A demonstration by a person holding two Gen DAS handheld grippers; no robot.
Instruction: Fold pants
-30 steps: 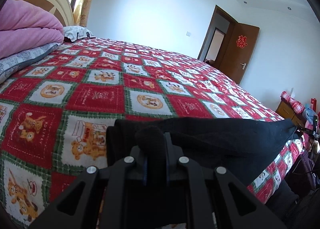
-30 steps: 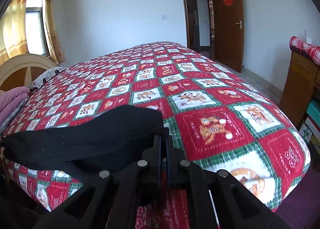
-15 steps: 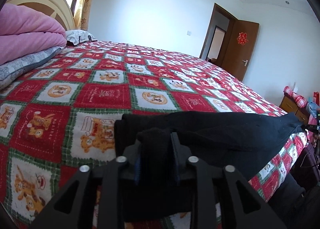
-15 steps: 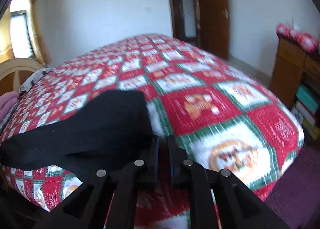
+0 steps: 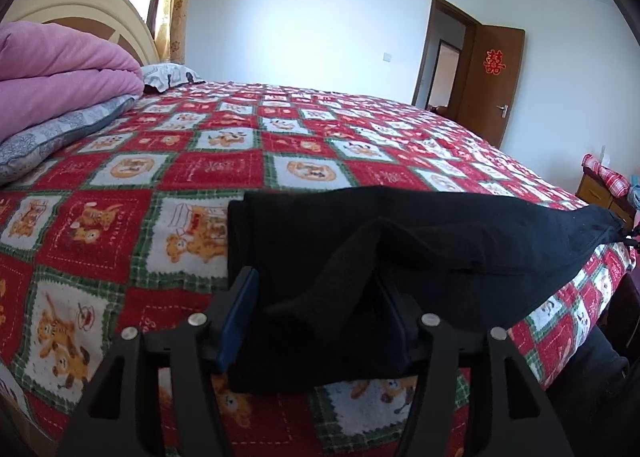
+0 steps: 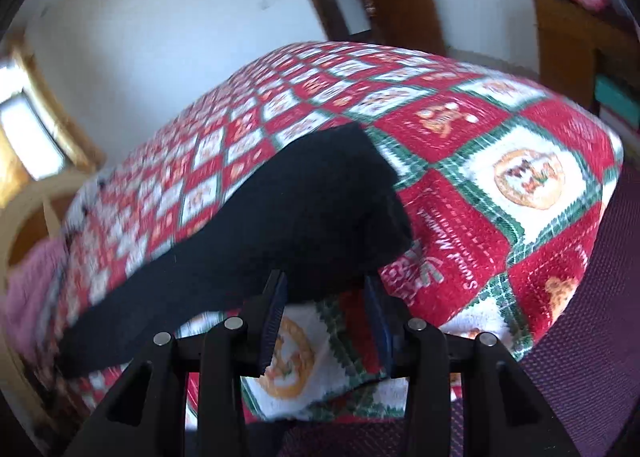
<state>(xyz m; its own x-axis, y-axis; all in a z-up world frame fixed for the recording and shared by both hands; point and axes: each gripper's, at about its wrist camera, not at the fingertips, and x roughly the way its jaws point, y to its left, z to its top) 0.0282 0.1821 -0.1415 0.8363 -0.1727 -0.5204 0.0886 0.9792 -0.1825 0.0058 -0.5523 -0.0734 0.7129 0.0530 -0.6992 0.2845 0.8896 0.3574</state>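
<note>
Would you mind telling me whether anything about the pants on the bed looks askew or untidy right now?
One thing: a ridge of the black pants stands bunched up between the fingers of the left claw, whose jaws have just been opening, instead of lying flat on the bedspread. Nothing else looks odd.

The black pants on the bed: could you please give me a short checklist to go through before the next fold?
1. Left tongs released: ok, jaws have just been opening; a ridge of cloth stands between them, pads apart.
2. Right tongs released: ok, jaws have just been opening, only the pants' edge lies between the tips.
3. Black pants resting on the bedspread: ok.
4. Pants lying flat: not ok, cloth bunches at the left tongs.
5. Far end square: cannot tell, it overhangs the bed edge.
</note>
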